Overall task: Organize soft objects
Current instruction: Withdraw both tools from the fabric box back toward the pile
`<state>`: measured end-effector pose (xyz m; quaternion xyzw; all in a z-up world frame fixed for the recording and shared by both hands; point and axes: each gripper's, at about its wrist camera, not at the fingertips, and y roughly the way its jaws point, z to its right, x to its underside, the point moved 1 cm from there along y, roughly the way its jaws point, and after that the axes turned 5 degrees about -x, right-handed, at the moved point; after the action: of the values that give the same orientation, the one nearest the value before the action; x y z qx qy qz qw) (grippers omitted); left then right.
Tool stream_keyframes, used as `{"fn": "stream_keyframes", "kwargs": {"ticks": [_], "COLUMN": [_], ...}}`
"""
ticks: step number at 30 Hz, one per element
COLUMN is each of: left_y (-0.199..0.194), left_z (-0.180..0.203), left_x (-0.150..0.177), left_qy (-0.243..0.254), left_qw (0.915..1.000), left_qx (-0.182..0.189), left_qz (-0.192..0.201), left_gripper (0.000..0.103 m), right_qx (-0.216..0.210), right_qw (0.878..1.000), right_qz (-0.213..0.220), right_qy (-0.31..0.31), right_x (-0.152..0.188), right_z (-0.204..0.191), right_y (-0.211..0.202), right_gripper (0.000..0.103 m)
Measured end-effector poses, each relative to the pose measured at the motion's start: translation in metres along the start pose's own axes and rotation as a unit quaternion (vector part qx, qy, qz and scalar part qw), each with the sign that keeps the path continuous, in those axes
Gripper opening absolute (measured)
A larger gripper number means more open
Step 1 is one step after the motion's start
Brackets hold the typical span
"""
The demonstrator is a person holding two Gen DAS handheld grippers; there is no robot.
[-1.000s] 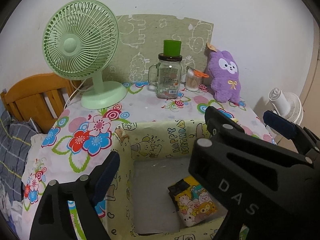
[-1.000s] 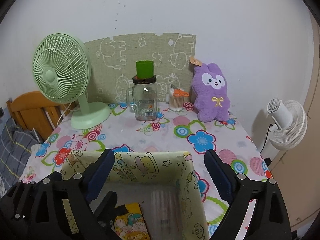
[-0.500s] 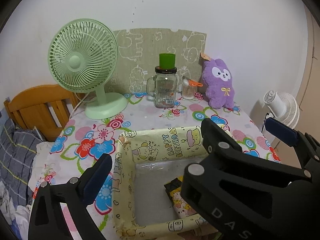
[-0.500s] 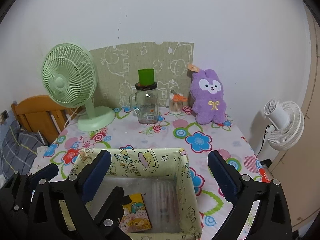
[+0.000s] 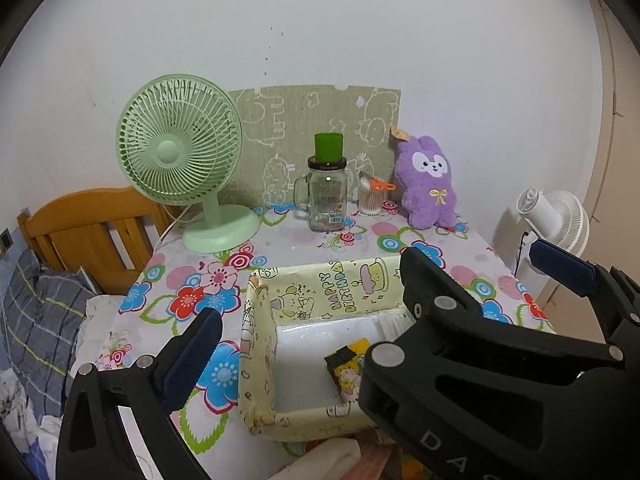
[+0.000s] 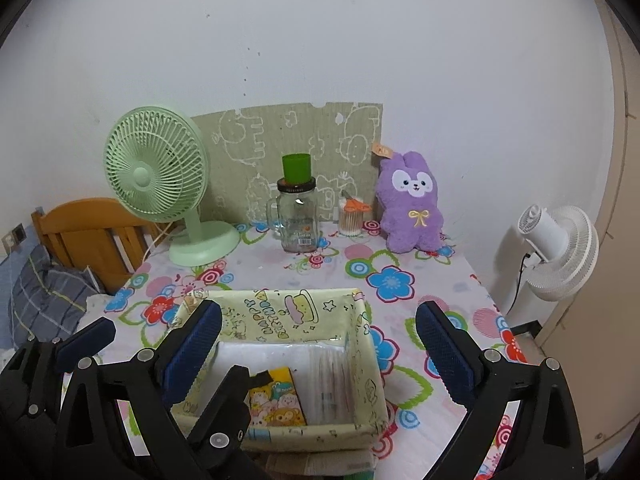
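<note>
A purple plush rabbit [image 5: 429,186] [image 6: 412,202] sits upright at the table's back right, against the wall. A yellow patterned box [image 5: 256,360] [image 6: 362,364] stands open at the front of the table, with a cartoon-printed packet [image 5: 346,368] [image 6: 278,400] lying inside. My left gripper [image 5: 308,312] is open and empty above the box's near side. My right gripper [image 6: 318,344] is open and empty over the box, and its body covers the right of the left wrist view.
A green desk fan [image 5: 180,152] stands back left. A glass jar with a green cup on top [image 5: 326,196] and a cotton swab holder [image 5: 370,198] stand at the back centre. A wooden chair [image 5: 84,232] and bedding are left; a white fan [image 6: 556,248] is right.
Both grippers have pulled back and up from the box, so more of the table and box shows. Both stay open and empty. The packet and the rabbit have not moved.
</note>
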<state>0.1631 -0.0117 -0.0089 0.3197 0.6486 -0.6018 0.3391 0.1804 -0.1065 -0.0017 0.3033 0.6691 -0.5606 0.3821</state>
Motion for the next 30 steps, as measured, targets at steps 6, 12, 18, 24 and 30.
{"fn": "stream_keyframes", "kwargs": {"ticks": [6,12,18,24,30], "left_y": [-0.021,-0.039,-0.059,-0.073,-0.084], "left_z": [0.002,0.002,0.002,0.002,0.005], "left_x": [0.005,0.010,0.016,0.025,0.036], "left_qy": [-0.001,-0.003,-0.006,-0.008,-0.008], "left_qw": [0.9999,0.9997,0.9992,0.9990,0.9989], "left_qx": [0.000,0.000,-0.001,0.008,0.014], "left_qz": [0.014,0.026,0.040,0.043,0.044], "left_gripper": [0.103,0.103,0.103,0.103,0.103], "right_qx": [0.003,0.003,-0.001,0.003,0.002], "right_qw": [1.000,1.000,1.000,0.999,0.999], "right_qz": [0.007,0.013,0.023,0.034,0.040], "right_qy": [-0.007,-0.011,-0.009,-0.011,-0.003], "right_x": [0.002,0.007,0.011,0.019,0.030], "right_z": [-0.002,-0.005,-0.008,-0.011,-0.008], "right_y": [-0.022,-0.044,-0.063,-0.083,-0.098], "right_gripper": [0.099,0.099,0.099,0.101,0.103]}}
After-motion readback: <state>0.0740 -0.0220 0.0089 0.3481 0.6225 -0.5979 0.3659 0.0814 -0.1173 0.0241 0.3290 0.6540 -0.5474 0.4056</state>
